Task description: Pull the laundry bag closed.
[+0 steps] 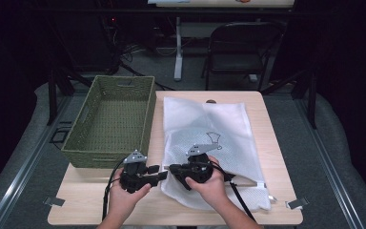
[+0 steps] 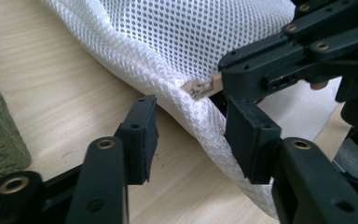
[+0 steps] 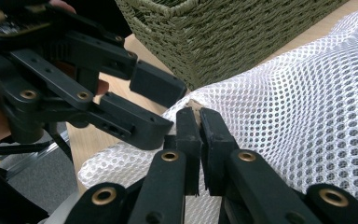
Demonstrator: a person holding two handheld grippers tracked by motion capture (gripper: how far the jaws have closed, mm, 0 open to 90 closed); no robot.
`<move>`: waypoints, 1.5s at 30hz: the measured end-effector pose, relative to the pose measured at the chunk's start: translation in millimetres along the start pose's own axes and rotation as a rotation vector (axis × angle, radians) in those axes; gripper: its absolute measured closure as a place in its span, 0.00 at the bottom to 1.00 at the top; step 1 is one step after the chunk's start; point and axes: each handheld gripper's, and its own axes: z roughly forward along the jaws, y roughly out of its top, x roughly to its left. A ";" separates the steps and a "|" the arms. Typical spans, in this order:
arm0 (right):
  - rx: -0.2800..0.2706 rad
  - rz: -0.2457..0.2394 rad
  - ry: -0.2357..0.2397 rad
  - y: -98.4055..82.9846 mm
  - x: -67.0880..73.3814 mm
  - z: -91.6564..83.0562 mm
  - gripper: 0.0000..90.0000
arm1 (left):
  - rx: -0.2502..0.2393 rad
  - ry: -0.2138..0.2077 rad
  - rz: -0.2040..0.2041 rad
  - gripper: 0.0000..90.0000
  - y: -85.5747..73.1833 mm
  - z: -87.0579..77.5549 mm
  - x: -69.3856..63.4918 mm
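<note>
Here a white mesh laundry bag (image 1: 209,138) lies flat on the right half of the wooden bench (image 1: 271,157), its long side running from the near edge toward the far one, with a small dark printed figure (image 1: 213,139) on its upper face. At the bag's near left corner sits a beige zipper pull (image 2: 204,87), poking out from the folded mesh edge. The right gripper (image 3: 199,122) is clamped on that pull: in the right gripper view its two black jaws meet with only a sliver of the tab and mesh between them, and in the left gripper view the same gripper comes in from the right with the pull at its tip. The left gripper (image 2: 191,133) faces it from the other side, jaws parted, straddling the rolled edge of the bag just below the pull; its pads press on nothing that can be seen. In the high view both grippers are held low over the near part of the bench, tips almost meeting at the bag's corner, each in one of the person's hands, with black cables trailing back toward the near edge. Just left of the bag stands an olive woven basket (image 1: 109,121), rectangular, its side wall close to the bag's edge. Beyond the bench a folding chair (image 1: 240,47) stands on the floor.
</note>
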 end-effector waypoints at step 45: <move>0.021 -0.006 -0.066 -18.6 -3.5 -51.2 0.97 | -0.019 0.038 0.004 0.95 -4.7 -8.8 3.2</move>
